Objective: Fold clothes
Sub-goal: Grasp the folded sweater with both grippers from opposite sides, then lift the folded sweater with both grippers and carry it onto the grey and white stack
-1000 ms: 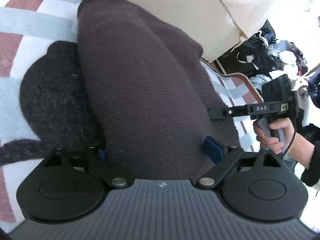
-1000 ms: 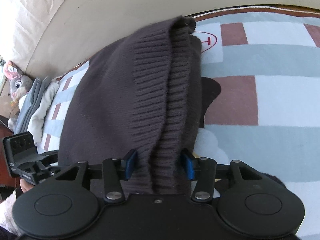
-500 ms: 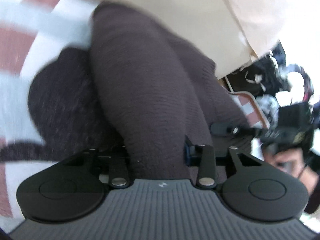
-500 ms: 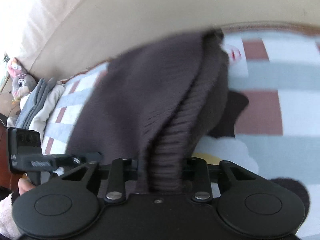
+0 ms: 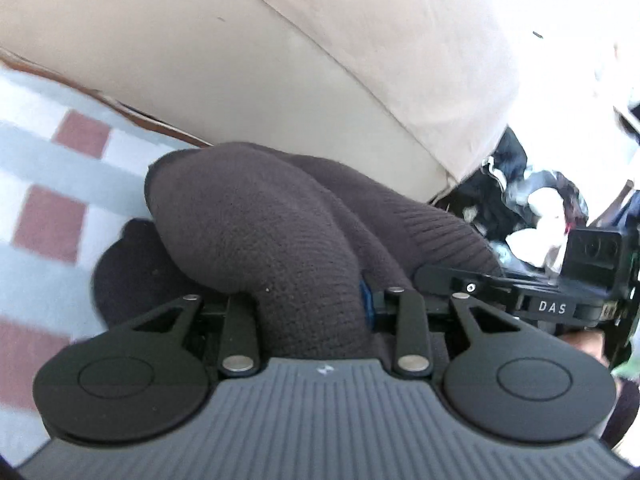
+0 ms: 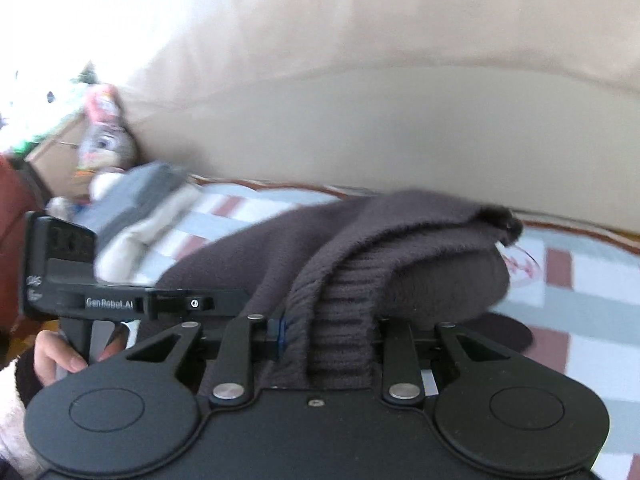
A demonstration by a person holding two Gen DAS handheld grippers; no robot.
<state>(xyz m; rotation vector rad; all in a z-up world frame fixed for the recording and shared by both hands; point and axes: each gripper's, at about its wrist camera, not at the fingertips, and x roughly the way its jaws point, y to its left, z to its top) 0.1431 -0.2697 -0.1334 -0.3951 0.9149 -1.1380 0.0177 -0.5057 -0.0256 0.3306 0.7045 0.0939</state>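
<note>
While both our grippers, left (image 5: 316,308) and right (image 6: 332,332), clamp their jaws on the sweater (image 5: 280,236) lifted above the blanket (image 6: 580,304), we judge the fold only half done.

- Your sweater (image 5: 280,240) is dark brown knit, ribbed at its hem.
- Your blanket (image 5: 52,168) shows light-blue, white and reddish-brown checks.
- Your sofa (image 6: 400,120) is beige.
</note>
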